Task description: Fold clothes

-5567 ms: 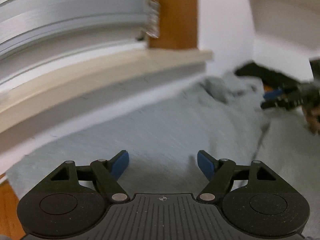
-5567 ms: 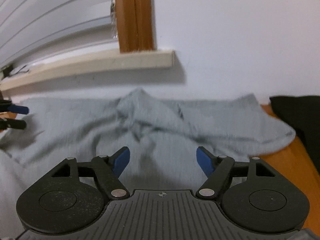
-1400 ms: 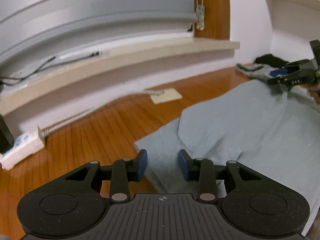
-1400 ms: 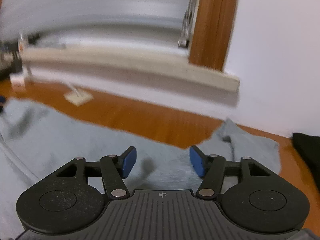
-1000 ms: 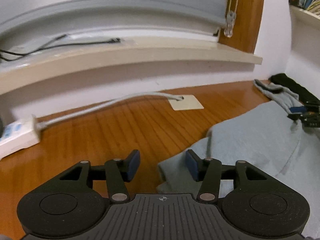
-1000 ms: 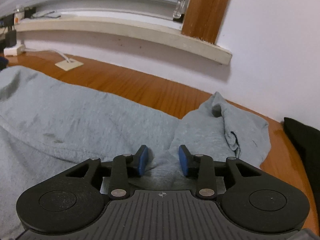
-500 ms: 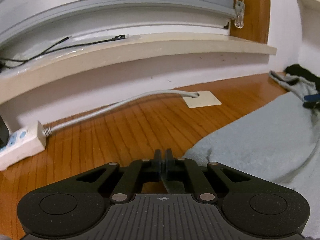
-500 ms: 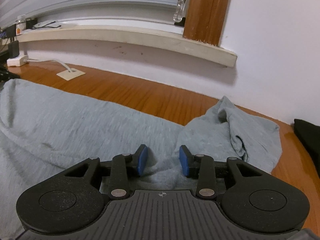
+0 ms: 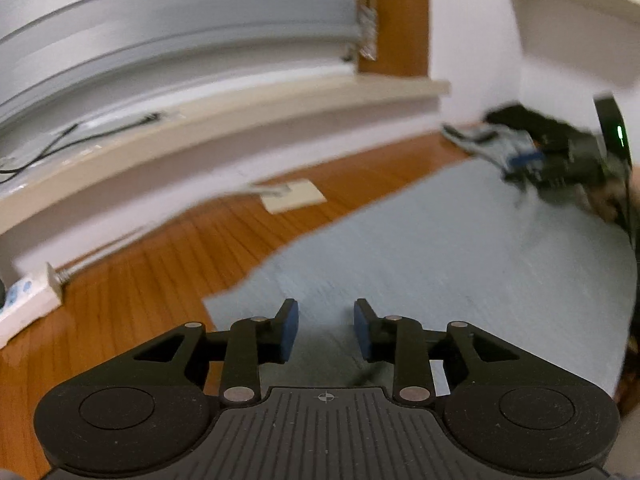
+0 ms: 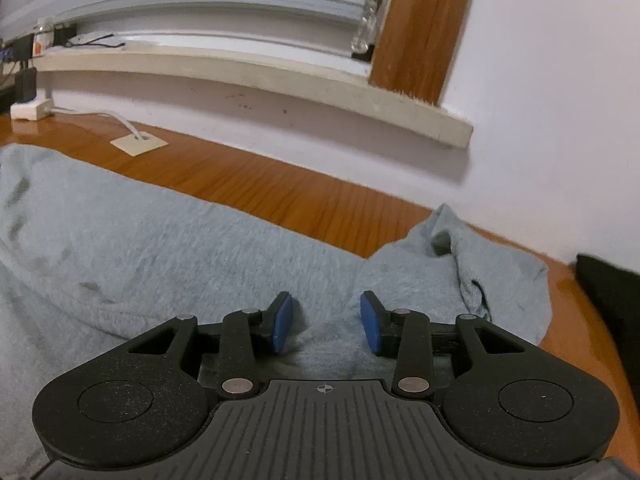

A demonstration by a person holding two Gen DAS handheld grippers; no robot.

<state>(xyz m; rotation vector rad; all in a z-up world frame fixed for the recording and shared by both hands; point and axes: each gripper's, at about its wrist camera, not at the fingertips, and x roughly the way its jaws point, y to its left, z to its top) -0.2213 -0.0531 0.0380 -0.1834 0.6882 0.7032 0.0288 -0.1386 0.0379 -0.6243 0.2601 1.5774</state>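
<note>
Now | grey garment [image 10: 168, 248] flat, long axis along wall | both grippers' jaws parted, empty

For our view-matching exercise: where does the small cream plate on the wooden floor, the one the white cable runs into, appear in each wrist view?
Left wrist view: the cream floor plate lies left of centre at mid-height, blurred, just beyond the grey garment's far edge.
Right wrist view: the plate lies at upper left, with the white cable entering it, beyond the garment.
Shared landmark: the cream window sill above it.
</note>
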